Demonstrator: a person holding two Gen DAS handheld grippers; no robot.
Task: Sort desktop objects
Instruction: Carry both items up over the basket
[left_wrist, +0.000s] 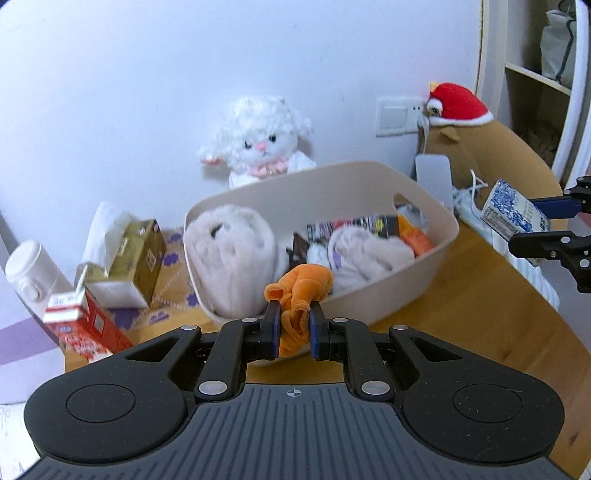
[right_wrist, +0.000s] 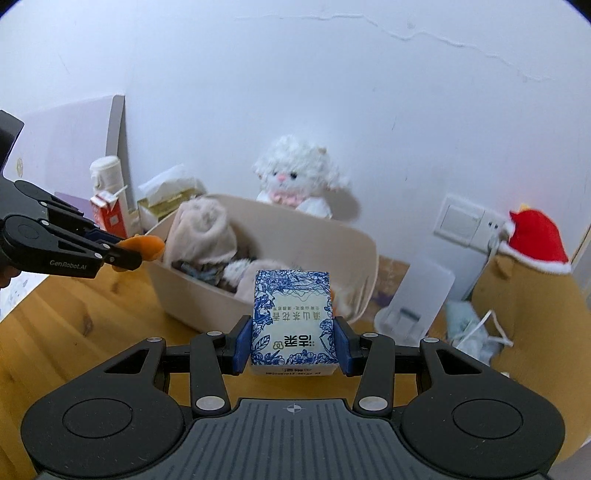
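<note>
Smooth matt plastic bin (left_wrist: 436, 236), fuzzy orange cloth (left_wrist: 299, 291), glossy printed paper carton (right_wrist: 293, 317), grained wooden desk (left_wrist: 461, 306).

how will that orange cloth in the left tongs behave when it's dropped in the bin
Probably floppy: the orange cloth bunches and droops past the left tongs. It looks light and soft, so it should slump onto the plush items in the beige bin rather than roll.

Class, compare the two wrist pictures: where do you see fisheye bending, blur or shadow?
Left wrist view: black corners, curved shelf edge, slightly blurred tissue box. Right wrist view: the white lamb plush casts a soft shadow rightward on the wall; blue-patterned carton sharp.
</note>
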